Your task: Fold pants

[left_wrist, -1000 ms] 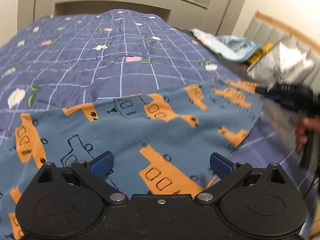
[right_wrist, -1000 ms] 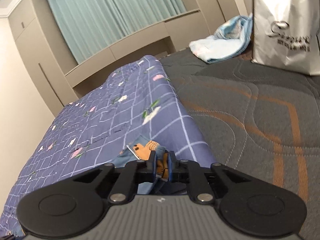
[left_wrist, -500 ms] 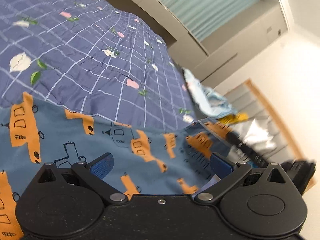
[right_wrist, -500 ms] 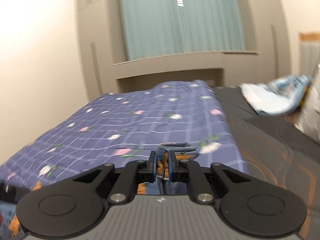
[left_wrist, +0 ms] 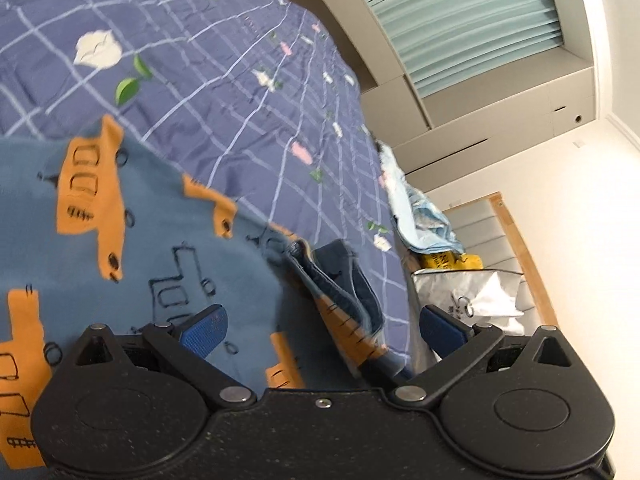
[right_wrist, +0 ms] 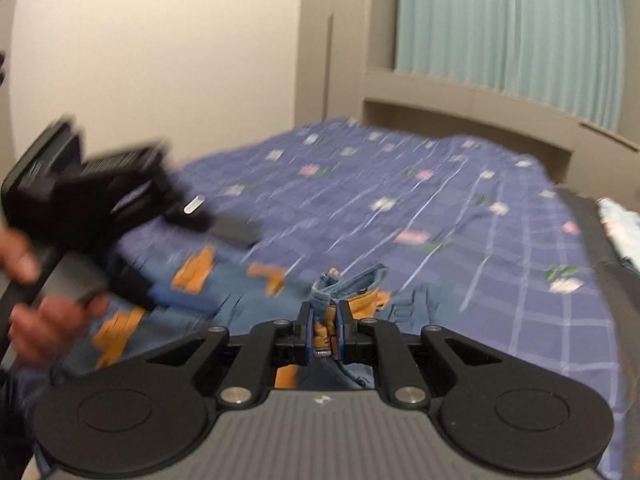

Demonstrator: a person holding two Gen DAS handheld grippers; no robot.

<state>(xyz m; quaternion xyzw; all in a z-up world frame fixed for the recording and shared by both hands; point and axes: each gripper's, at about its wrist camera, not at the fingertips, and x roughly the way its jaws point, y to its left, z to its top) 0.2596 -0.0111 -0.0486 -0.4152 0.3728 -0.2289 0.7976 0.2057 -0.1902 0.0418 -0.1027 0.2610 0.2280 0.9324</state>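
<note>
Right wrist view shows the right gripper [right_wrist: 323, 330] closed tight on a bunched edge of the pants [right_wrist: 224, 304]; a blue hem with some orange print stands up between its two fingers. The rest of the pants lies spread on the quilt [right_wrist: 420, 208], to the left of this gripper and lower in the picture. Left of the pants, the left gripper [right_wrist: 132, 292] is seen blurred, with the person's hand [right_wrist: 44, 320] around its handle, so it seems to be in motion.

Left wrist view shows the left gripper's own fingers wide apart, the blue pads [left_wrist: 204, 330] clear of each other, and nothing is between them. Below it the pants [left_wrist: 132, 264] cover the near part of the quilt [left_wrist: 208, 80]. At the right side of the pants one edge is lifted and turned over, so that a darker inner side shows; I think this is the part which the right gripper carries, but I cannot be sure from this view.

My judgement: the fold is started but not finished. One edge is picked up and held above the cloth, and the large part of the pants is flat in one layer. What is left is to bring the held edge across to the other side, lay it down, let go, and then probably fold one more time and smooth it.

Past the quilt, a light blue cloth [left_wrist: 424, 216] and a silver bag [left_wrist: 472, 296] lie apart from the pants.
</note>
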